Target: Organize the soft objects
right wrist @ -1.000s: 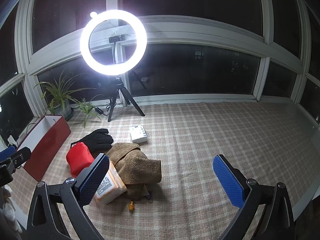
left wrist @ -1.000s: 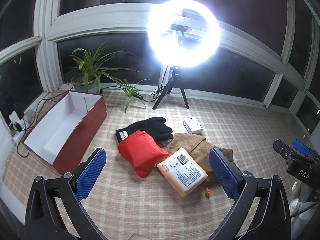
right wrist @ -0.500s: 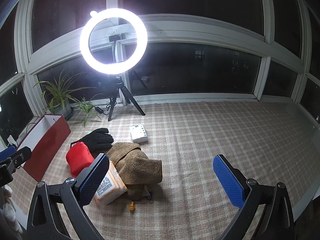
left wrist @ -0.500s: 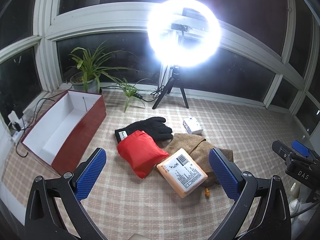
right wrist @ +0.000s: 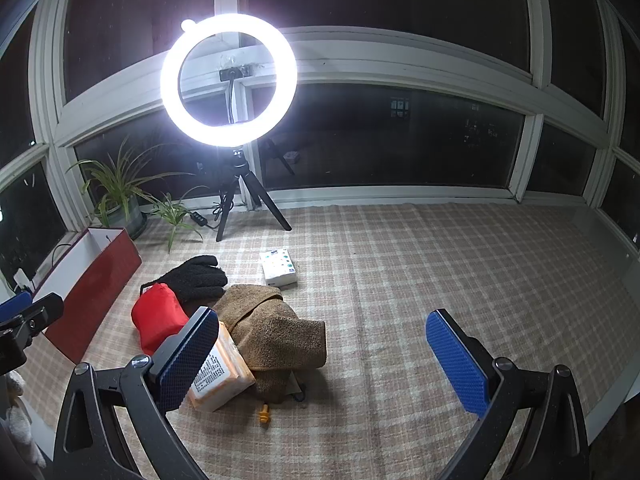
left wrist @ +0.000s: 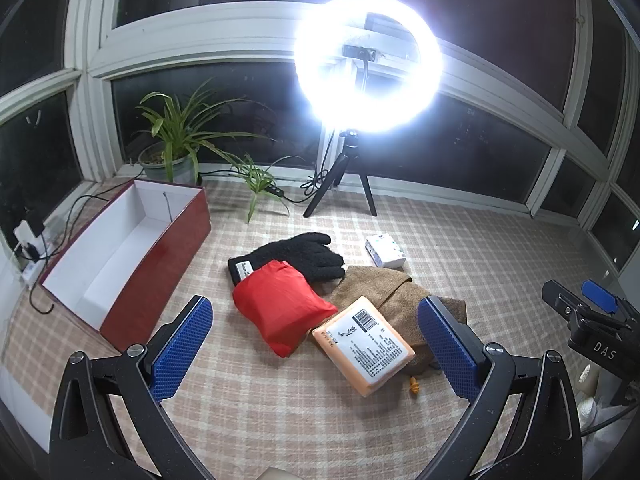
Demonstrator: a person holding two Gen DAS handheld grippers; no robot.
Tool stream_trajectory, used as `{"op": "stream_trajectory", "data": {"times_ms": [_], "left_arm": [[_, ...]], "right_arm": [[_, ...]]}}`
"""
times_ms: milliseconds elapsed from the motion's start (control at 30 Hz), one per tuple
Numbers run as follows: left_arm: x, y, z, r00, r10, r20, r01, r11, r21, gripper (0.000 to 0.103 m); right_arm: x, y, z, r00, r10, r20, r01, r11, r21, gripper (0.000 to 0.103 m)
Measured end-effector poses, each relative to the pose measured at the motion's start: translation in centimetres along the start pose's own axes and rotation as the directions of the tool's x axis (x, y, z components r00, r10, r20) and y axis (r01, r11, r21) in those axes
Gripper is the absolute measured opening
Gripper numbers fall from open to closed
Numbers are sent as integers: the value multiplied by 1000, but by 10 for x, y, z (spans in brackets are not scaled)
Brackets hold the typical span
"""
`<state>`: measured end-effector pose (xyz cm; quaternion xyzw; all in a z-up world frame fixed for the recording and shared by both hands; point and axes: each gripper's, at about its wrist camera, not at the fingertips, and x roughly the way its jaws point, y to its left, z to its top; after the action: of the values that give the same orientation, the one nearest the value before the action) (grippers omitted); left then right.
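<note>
Left wrist view: the left gripper [left wrist: 316, 344] hangs above the checked cloth [left wrist: 280, 412] with its blue-padded fingers [left wrist: 182, 346] spread wide and nothing between them. The pile of soft things lies just ahead, near the middle of the picture. A red pouch [left wrist: 280, 310] lies at the centre, overlapping the cuff of a black glove [left wrist: 298, 254] at its 12 o'clock. At the pouch's 4 o'clock an orange packet [left wrist: 364, 346] with a white label touches it and rests on a brown towel [left wrist: 386, 294]. A small white pack [left wrist: 385, 251] lies apart at the towel's 12 o'clock. A small orange plug [left wrist: 414, 385] lies at the packet's 5 o'clock. An open red box [left wrist: 160, 264], white inside, stands at the pile's 9 o'clock. The right gripper [left wrist: 592, 316] shows at the 3 o'clock edge.

Right wrist view: the right gripper [right wrist: 322, 360] also has its fingers [right wrist: 458, 360] wide apart and empty, over bare cloth [right wrist: 400, 280]. The pile sits at about 8 o'clock from the picture's centre: towel [right wrist: 280, 328], packet [right wrist: 222, 376] partly behind the near finger, pouch [right wrist: 160, 320], glove [right wrist: 196, 278], white pack [right wrist: 278, 266], plug [right wrist: 263, 414]. The box [right wrist: 100, 284] is at 9 o'clock. A ring light [right wrist: 228, 80] on a tripod stands at 11 o'clock, with a potted plant [right wrist: 120, 196] beside the box.
</note>
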<state>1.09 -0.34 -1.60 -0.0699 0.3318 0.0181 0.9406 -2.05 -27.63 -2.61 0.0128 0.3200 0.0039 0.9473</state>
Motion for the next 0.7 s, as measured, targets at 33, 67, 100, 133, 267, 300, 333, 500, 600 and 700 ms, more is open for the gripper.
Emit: {"op": "stream_trajectory", "data": {"times_ms": [33,67,100,133,267,300,333,500,600,700], "left_arm": [[2,-2,-1,1000,0,-1,0,1000,0,102],[3,-3,-2,1000,0,-1,0,1000,0,102],[2,-2,-1,1000,-1,0,1,1000,0,102],[3,-3,-1,1000,0,-1,0,1000,1,102],[2,-1,-1,1000,0,-1,0,1000,1,102],[3,-2,-1,1000,1,-1,-1,1000,1,102],[2,-1,-1,1000,0,-1,0,1000,0,102],[3,-1,0,1000,-1,-2,1,1000,0,102],[3,-1,0,1000,-2,-3,2,1000,-2,102],[3,-1,0,1000,-2,-3,2,1000,-2,102]], "right_arm": [[0,0,0,1000,0,-1,0,1000,0,103],[1,0,0,1000,1,-3,-1,1000,-1,103],[1,1,-1,1000,0,-3,0,1000,-2,103],[2,1,-2,1000,0,-4,0,1000,-3,103],[2,1,-1,1000,1,-4,-1,1000,-1,103],[2,1,0,1000,1,-3,-1,1000,-1,103],[2,1,-1,1000,1,-3,-1,1000,0,103],[2,1,-1,1000,2,-5,-3,1000,-4,103],[3,2,-3,1000,7,-5,-7,1000,-3,103],[4,2,-2,1000,7,-7,-7,1000,-3,103]]}}
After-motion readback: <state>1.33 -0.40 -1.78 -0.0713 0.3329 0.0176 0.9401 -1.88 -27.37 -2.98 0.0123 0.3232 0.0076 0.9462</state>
